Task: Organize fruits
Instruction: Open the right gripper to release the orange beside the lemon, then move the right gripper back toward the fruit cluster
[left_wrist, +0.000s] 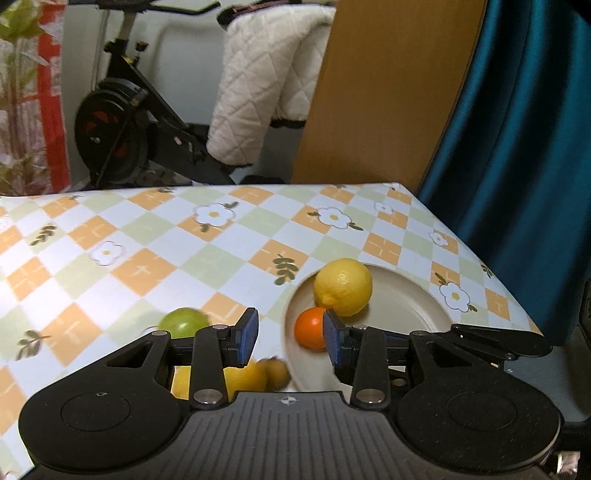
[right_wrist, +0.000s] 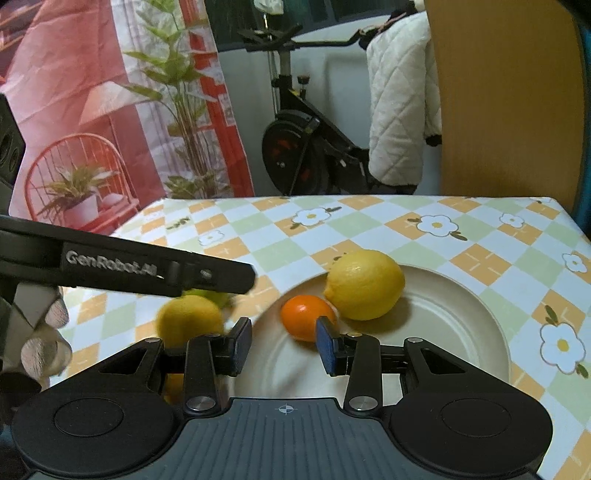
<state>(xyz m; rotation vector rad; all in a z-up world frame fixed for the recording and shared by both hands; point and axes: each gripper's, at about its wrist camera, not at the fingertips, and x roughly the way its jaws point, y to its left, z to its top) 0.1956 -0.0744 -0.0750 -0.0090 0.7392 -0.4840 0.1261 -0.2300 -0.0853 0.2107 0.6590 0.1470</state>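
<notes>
Just ahead of right gripper (right_wrist: 283, 343), orange (right_wrist: 306, 322)

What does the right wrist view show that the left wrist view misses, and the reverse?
Only the right wrist view: the left gripper's side, a gloved hand and a printed backdrop. Only the left wrist view: a small brownish fruit and a teal curtain. Both: a plate holding a lemon and an orange, with an exercise bike behind.

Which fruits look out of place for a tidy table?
A green fruit and a yellow fruit lie loose on the tablecloth, left of the plate holding a lemon and orange.
</notes>
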